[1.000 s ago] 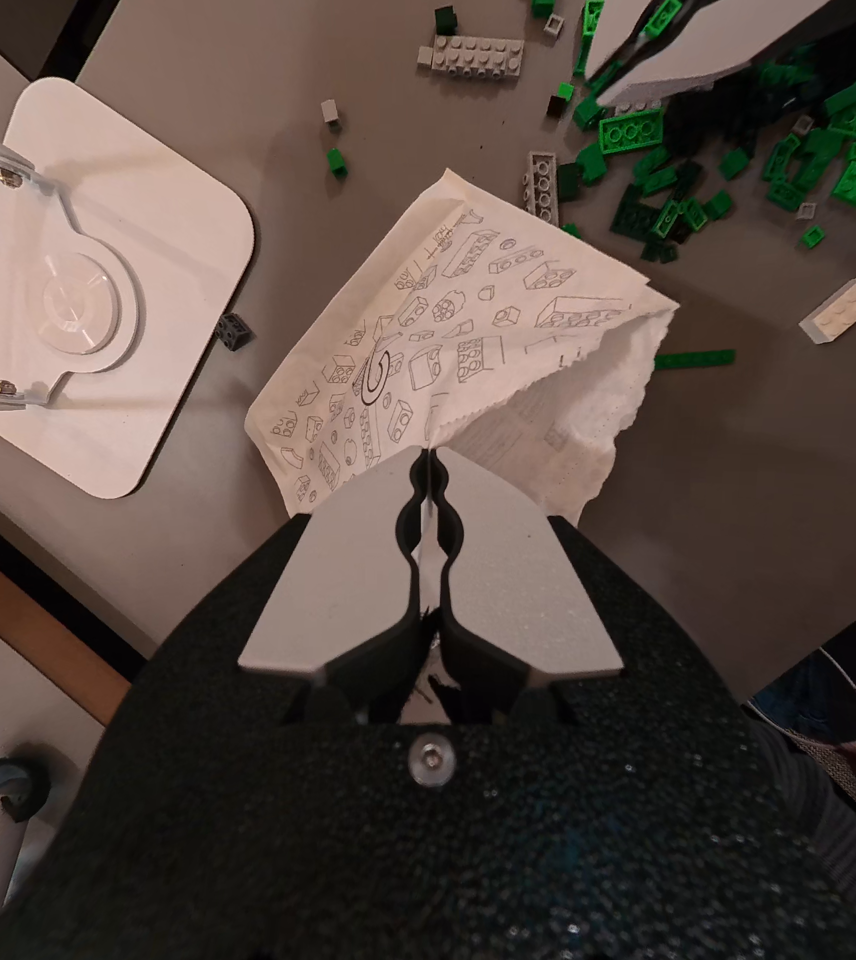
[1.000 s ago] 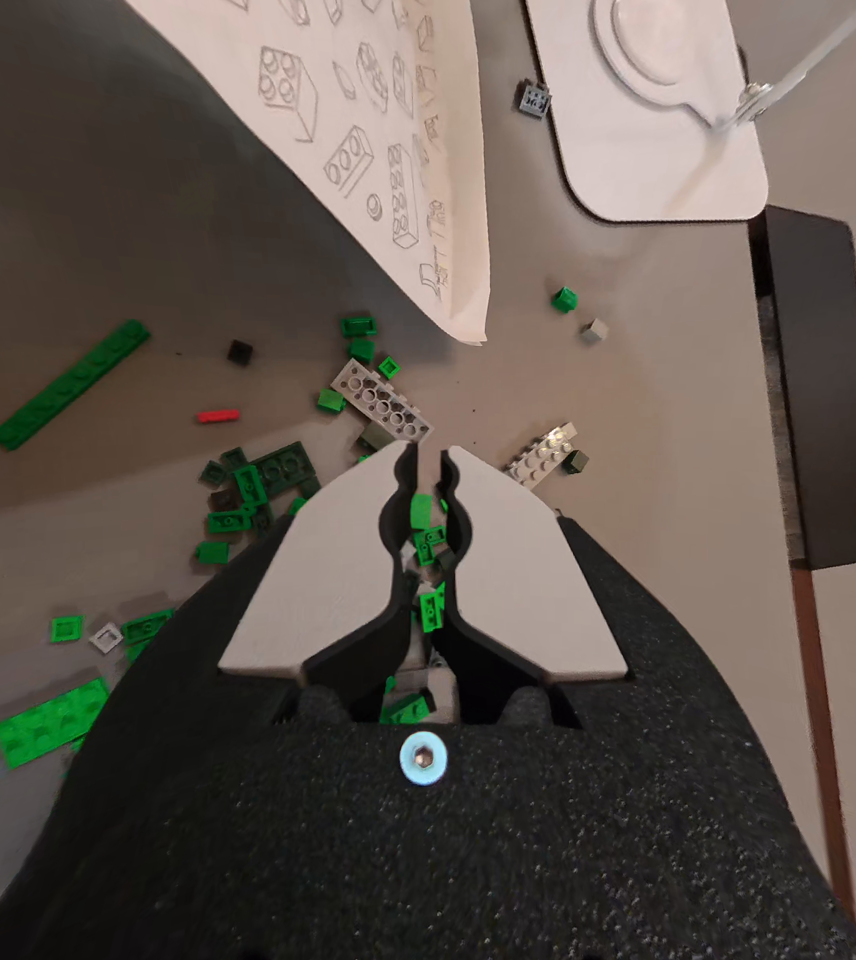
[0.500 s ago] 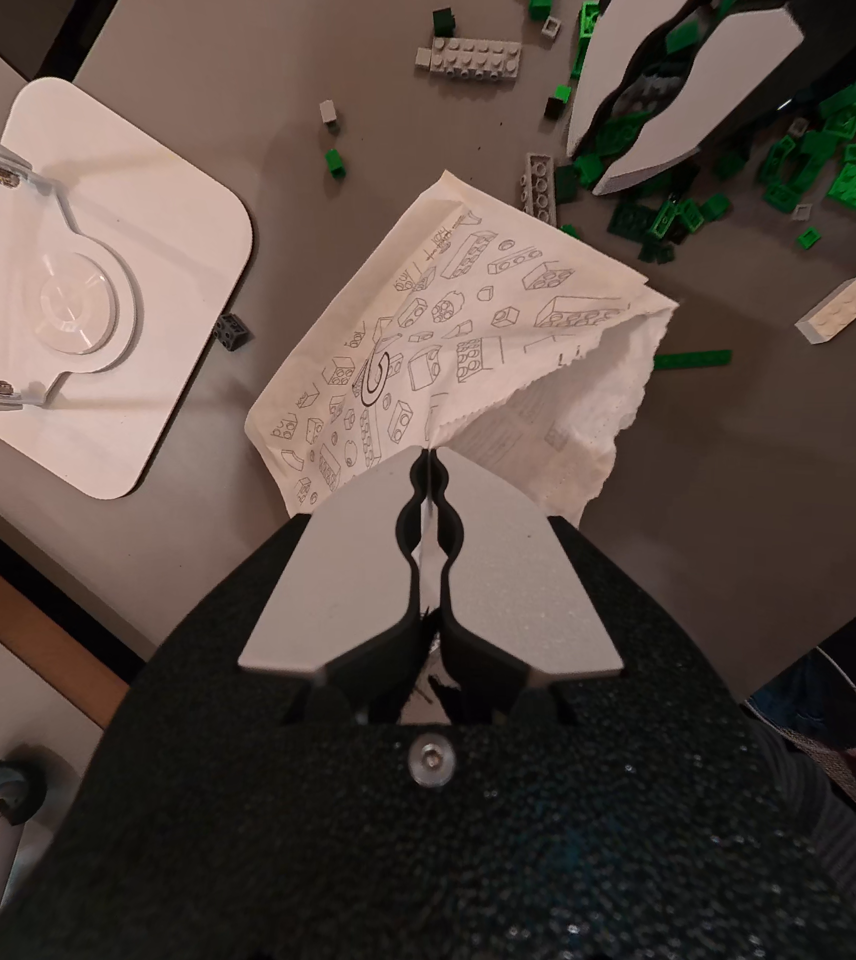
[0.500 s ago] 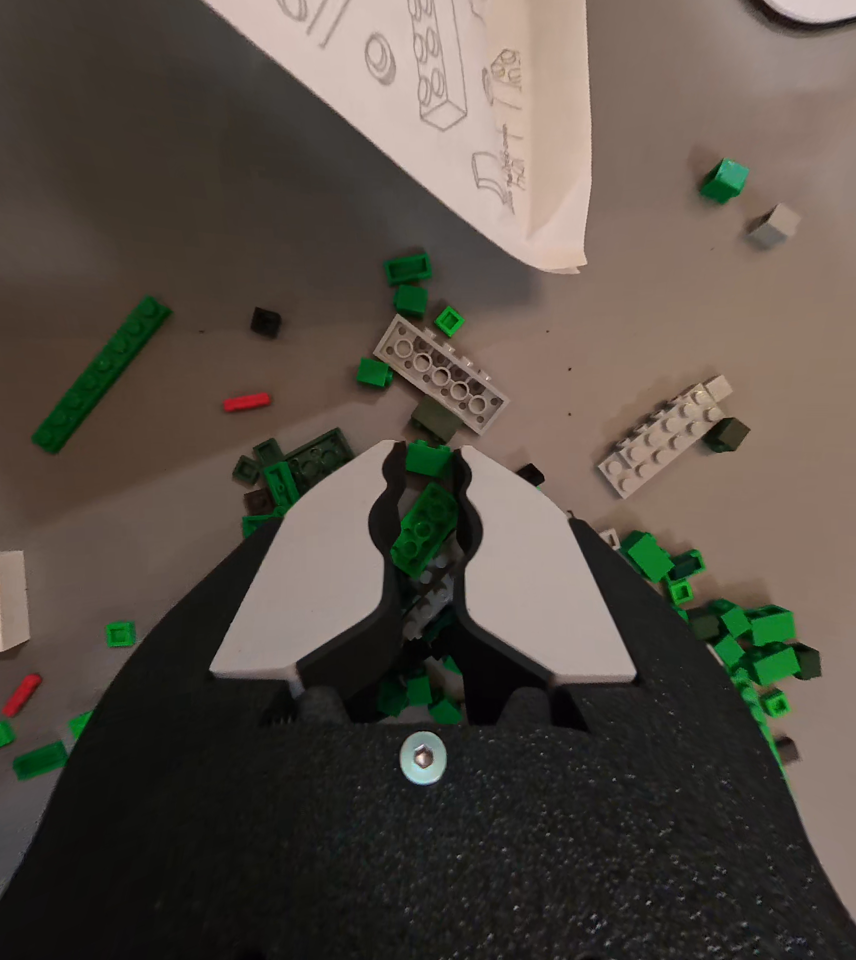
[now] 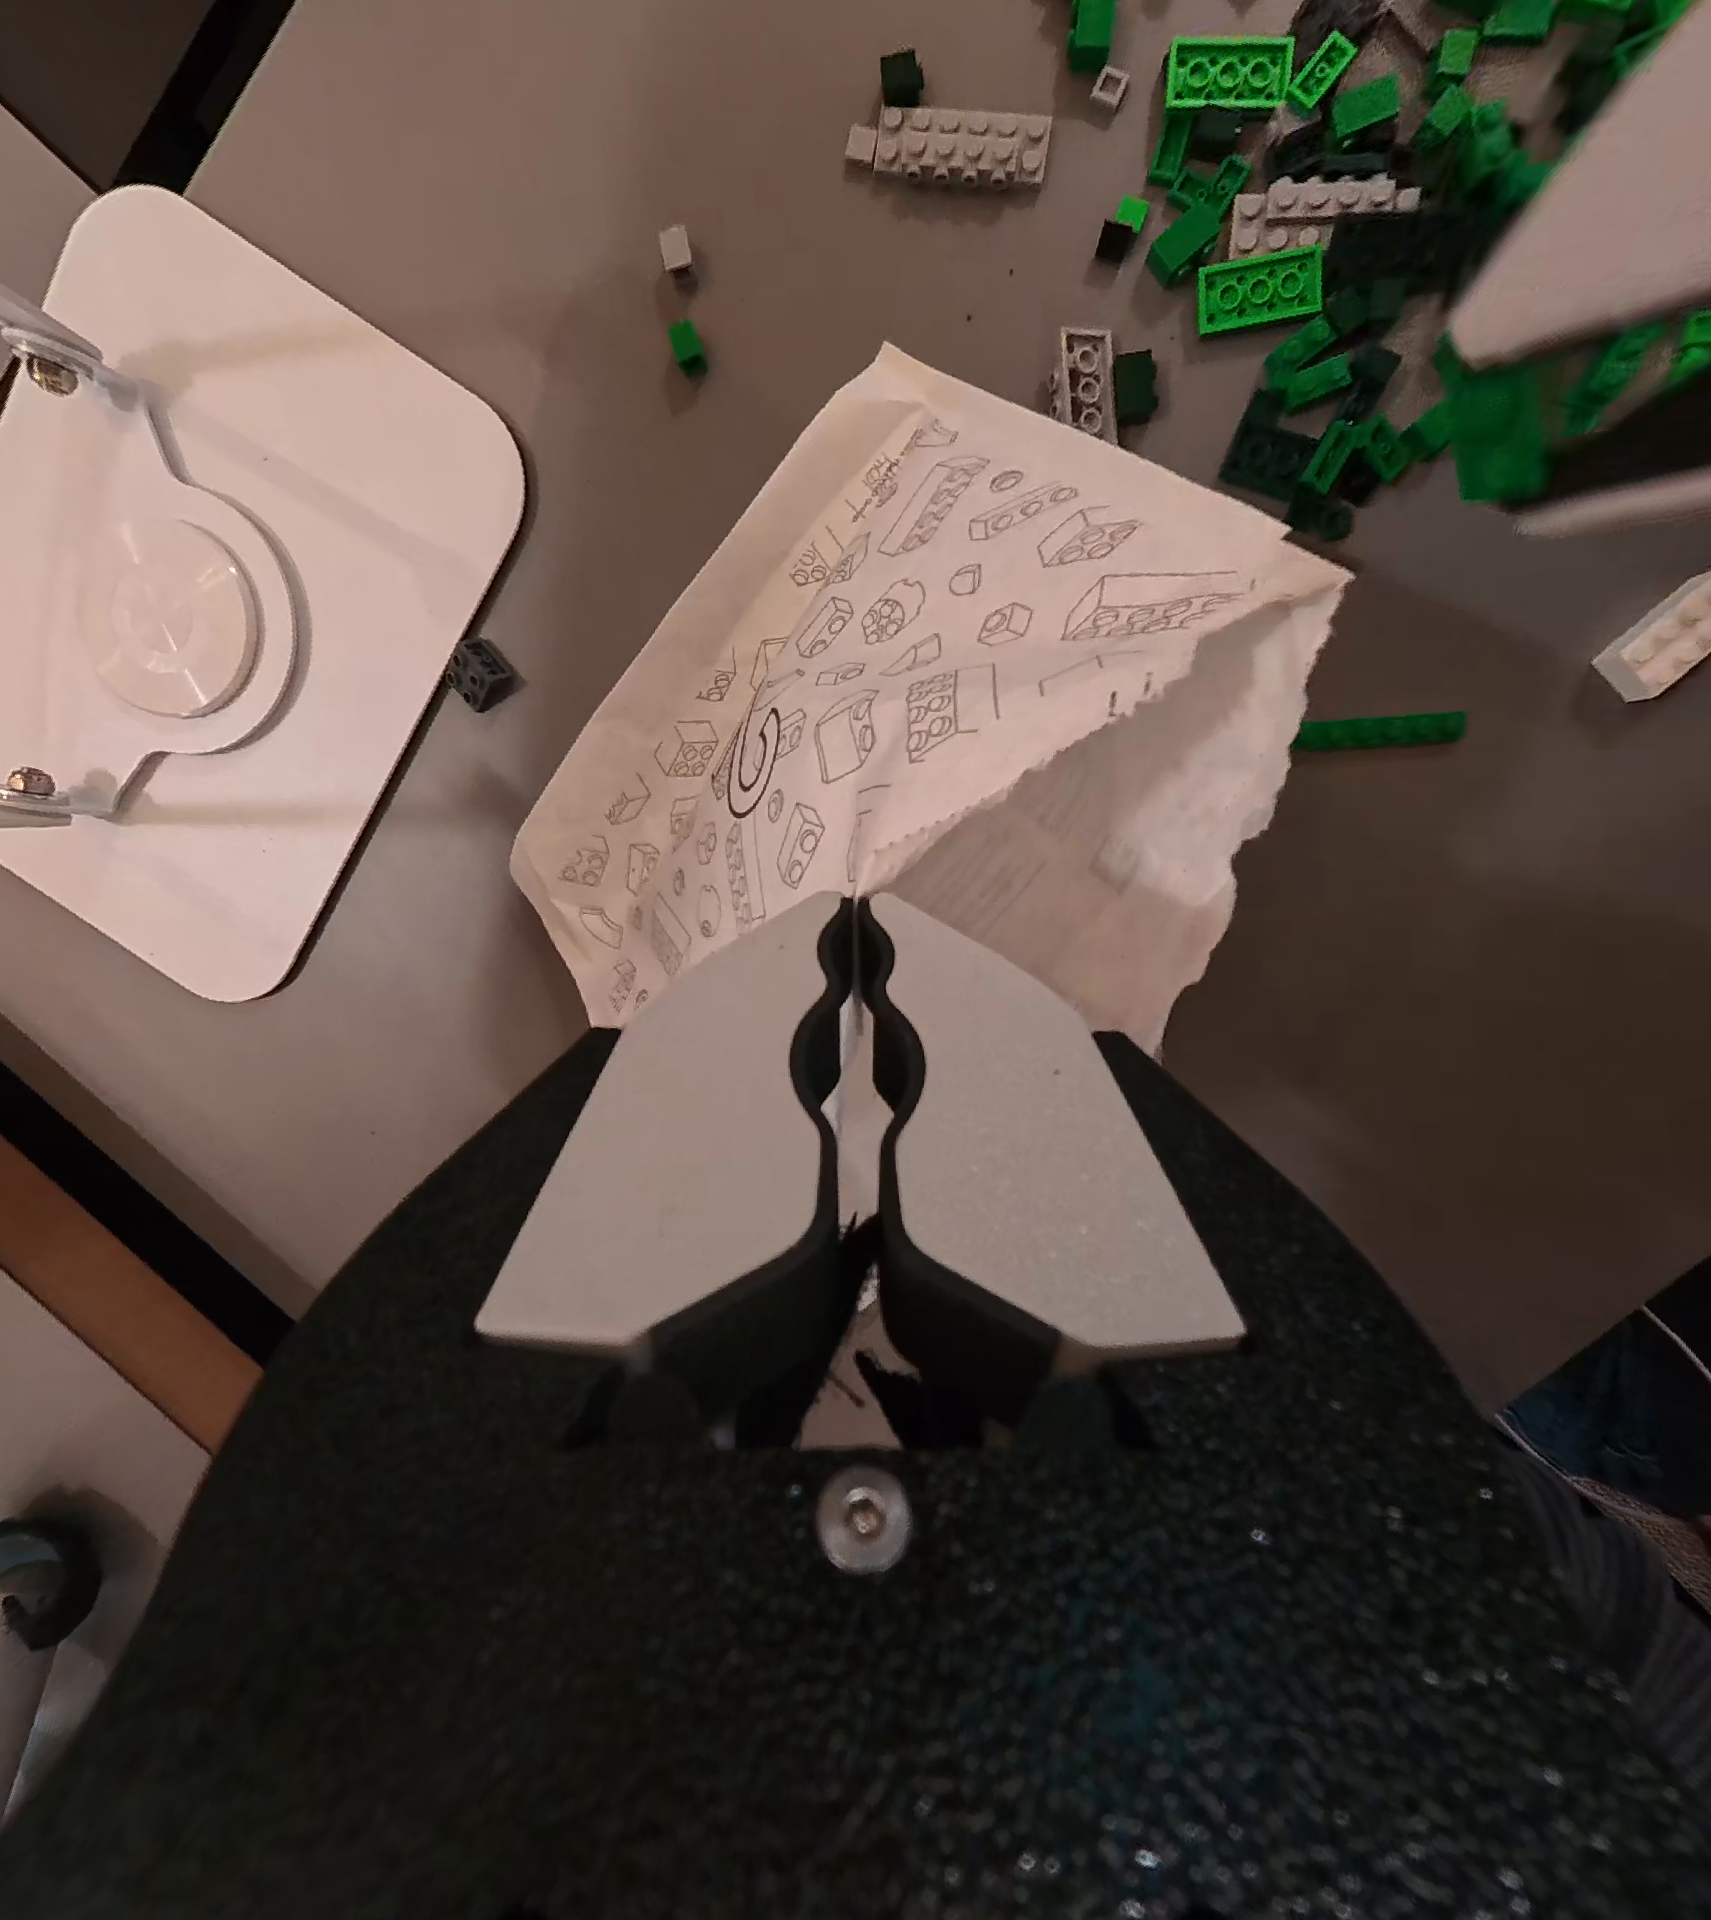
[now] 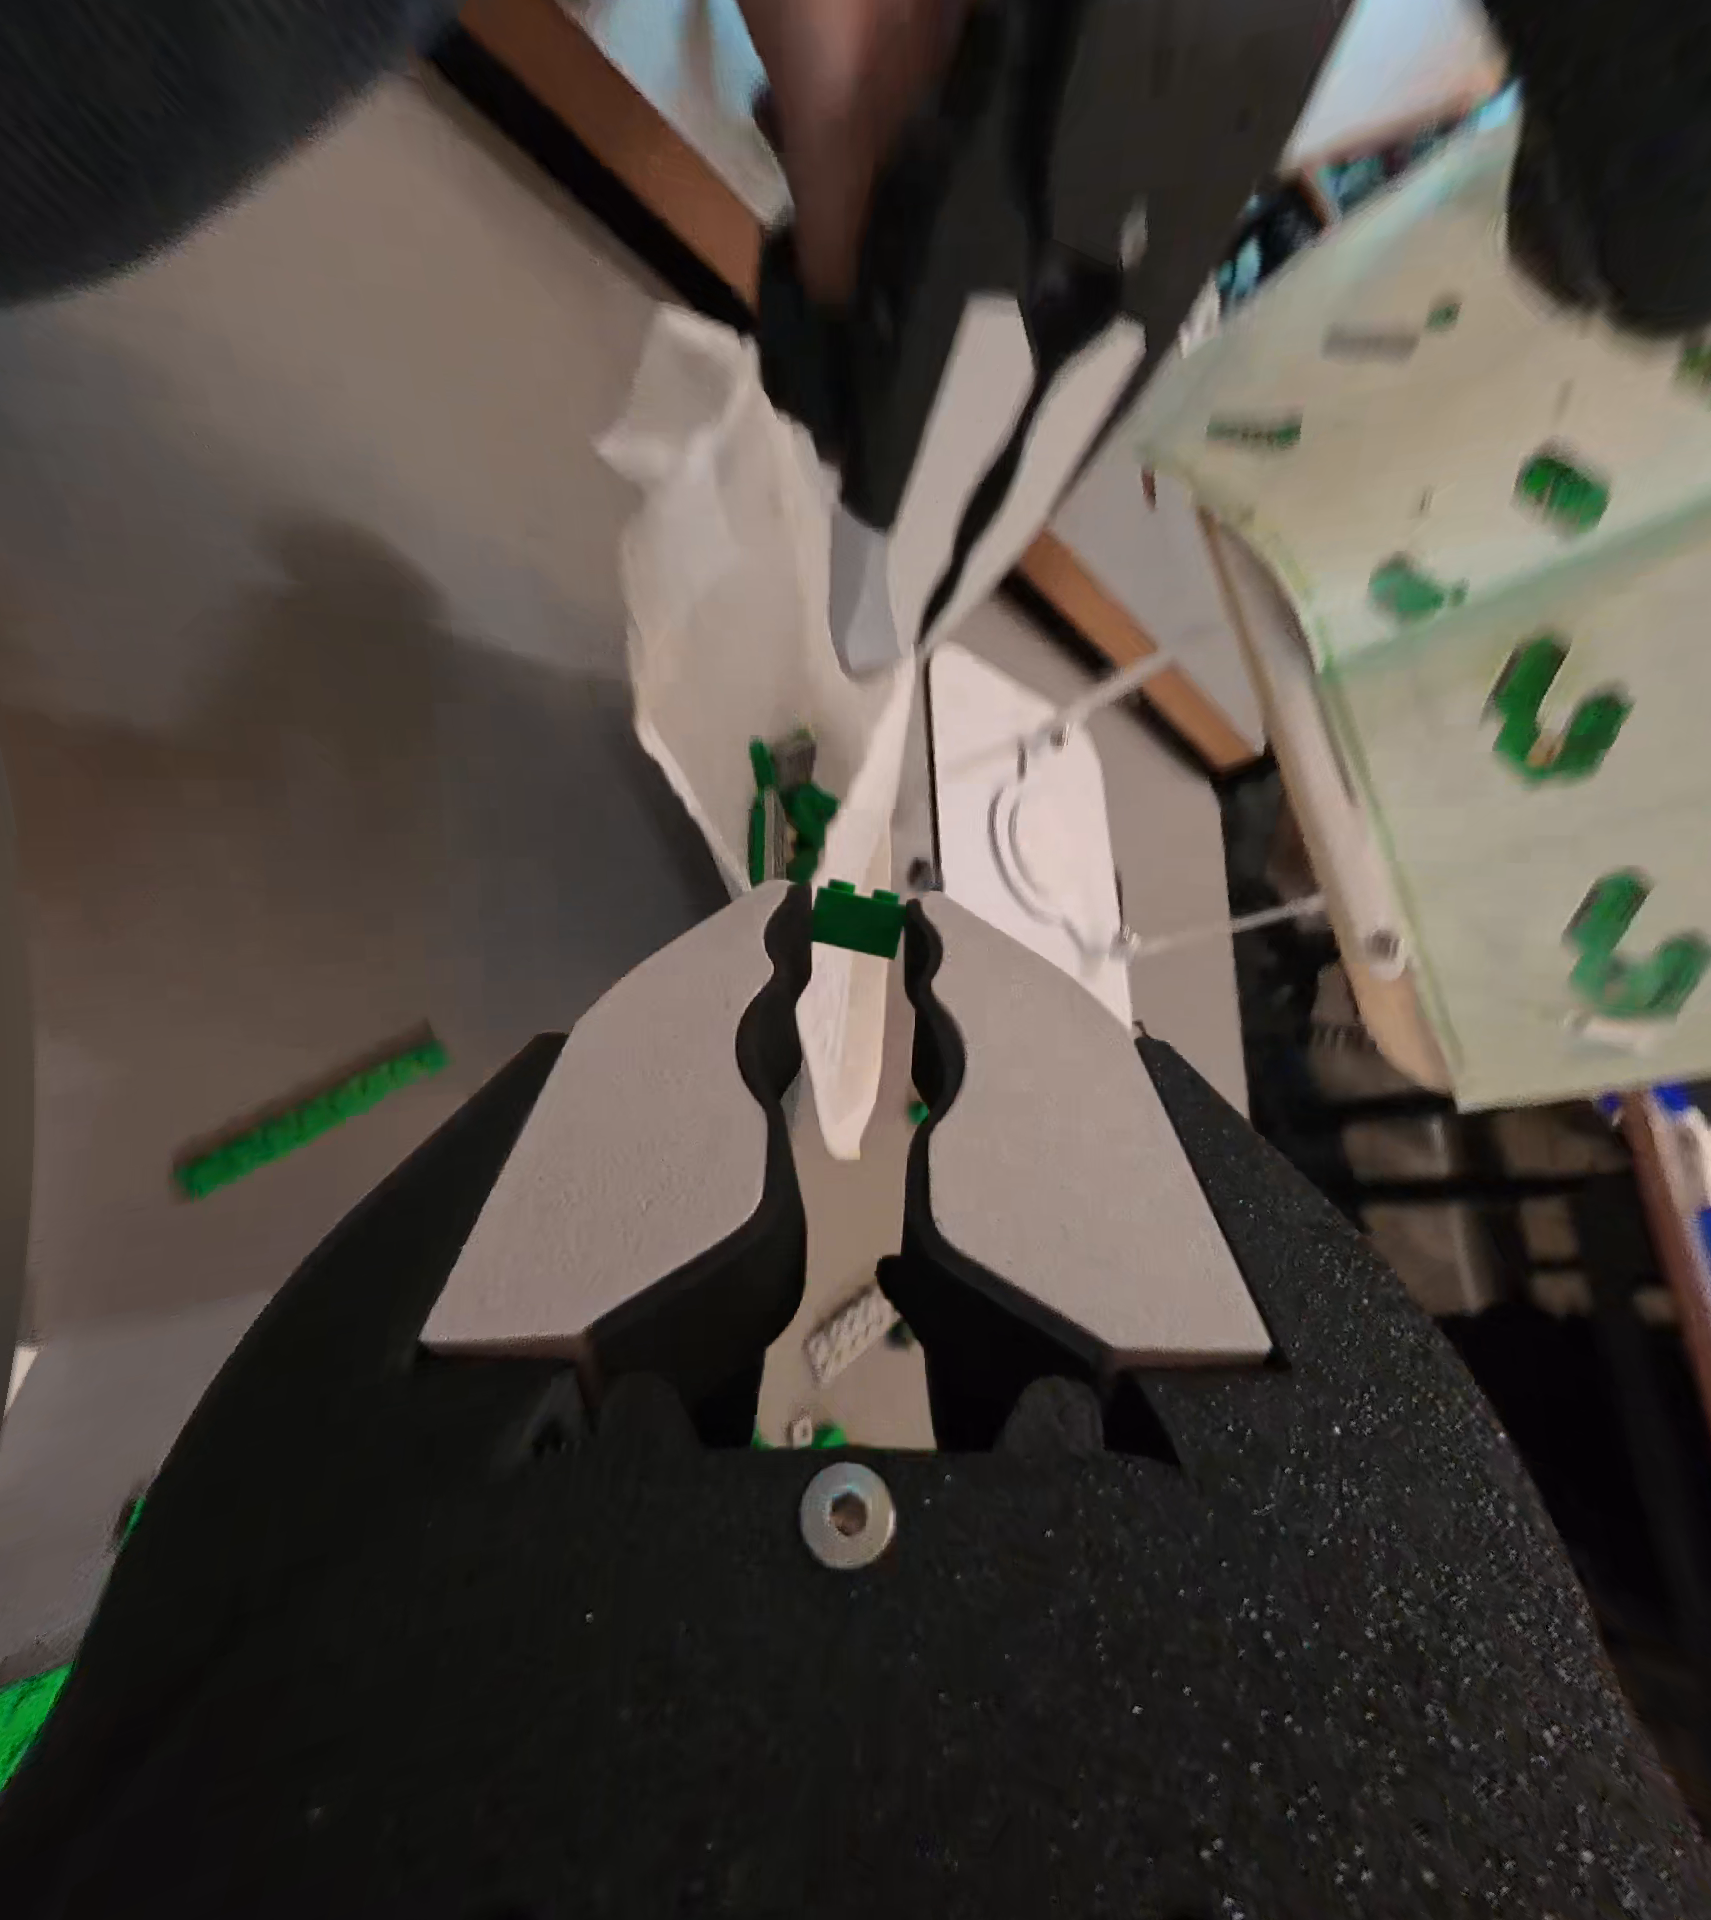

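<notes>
My left gripper (image 5: 856, 909) is shut on the rim of a white paper bag (image 5: 892, 644) printed with brick drawings and holds its mouth open above the grey table (image 5: 415, 156). My right gripper (image 6: 858, 914) is shut on a small green brick (image 6: 856, 925) and holds it in the air just in front of the bag's open mouth (image 6: 726, 623). Several green bricks (image 6: 794, 800) lie inside the bag. The left gripper (image 6: 908, 634) shows beyond, pinching the bag's edge. The right gripper's fingers (image 5: 1609, 208) show blurred at the top right of the left wrist view.
A pile of green and grey bricks (image 5: 1350, 260) lies on the table behind the bag. A long green plate (image 5: 1376, 730), a white brick (image 5: 1677, 634) and a grey brick (image 5: 955, 145) lie apart. A white stand base (image 5: 207, 582) sits left. A box with green prints (image 6: 1557, 623) stands right. Spacing between my two grippers at the tips: around 10 centimetres. It is some 15 centimetres from my right tips to the long green plate (image 5: 1376, 730). It is also in sight in the right wrist view (image 6: 299, 1121).
My right gripper closed on a green brick in the pile, lifted it and swung up to face the bag's mouth. The left gripper has held the bag still.
</notes>
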Motion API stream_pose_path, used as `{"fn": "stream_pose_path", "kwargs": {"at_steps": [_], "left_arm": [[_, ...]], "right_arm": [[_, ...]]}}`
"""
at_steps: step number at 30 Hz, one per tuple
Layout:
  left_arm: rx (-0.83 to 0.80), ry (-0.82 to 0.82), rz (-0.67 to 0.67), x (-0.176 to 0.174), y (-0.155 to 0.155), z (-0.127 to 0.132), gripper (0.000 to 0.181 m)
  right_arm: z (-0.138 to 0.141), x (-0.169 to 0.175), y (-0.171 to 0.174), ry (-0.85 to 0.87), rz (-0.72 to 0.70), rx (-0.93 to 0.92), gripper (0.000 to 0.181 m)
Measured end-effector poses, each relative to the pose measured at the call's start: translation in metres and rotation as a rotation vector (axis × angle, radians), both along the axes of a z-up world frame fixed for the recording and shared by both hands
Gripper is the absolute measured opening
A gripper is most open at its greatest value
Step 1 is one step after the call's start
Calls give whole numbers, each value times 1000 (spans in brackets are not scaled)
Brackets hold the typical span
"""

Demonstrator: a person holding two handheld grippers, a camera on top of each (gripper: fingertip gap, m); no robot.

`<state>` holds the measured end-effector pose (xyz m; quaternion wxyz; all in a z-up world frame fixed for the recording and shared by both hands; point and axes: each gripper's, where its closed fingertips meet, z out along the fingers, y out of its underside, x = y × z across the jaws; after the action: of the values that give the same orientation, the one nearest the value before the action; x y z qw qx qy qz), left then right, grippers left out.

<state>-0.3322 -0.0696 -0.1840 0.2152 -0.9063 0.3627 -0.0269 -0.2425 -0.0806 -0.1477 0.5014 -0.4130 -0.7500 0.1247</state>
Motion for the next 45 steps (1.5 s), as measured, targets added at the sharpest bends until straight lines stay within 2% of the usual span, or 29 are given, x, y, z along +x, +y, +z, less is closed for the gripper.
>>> {"fn": "stream_pose_path", "kwargs": {"at_steps": [5,10,35,45], "left_arm": [[-1,7,-4,1,0,0,0],[-2,11,-9,3,0,-1,0],[0,15,-20,6,-1,0,0],[10,11,-20,6,-1,2,0]], "right_arm": [[10,-17,-25,40,98,68,16],[5,-28,-34,25,134,94,17],[-1,-37,-34,16,130,145,16],[-2,-38,-25,16,88,210,16]]}}
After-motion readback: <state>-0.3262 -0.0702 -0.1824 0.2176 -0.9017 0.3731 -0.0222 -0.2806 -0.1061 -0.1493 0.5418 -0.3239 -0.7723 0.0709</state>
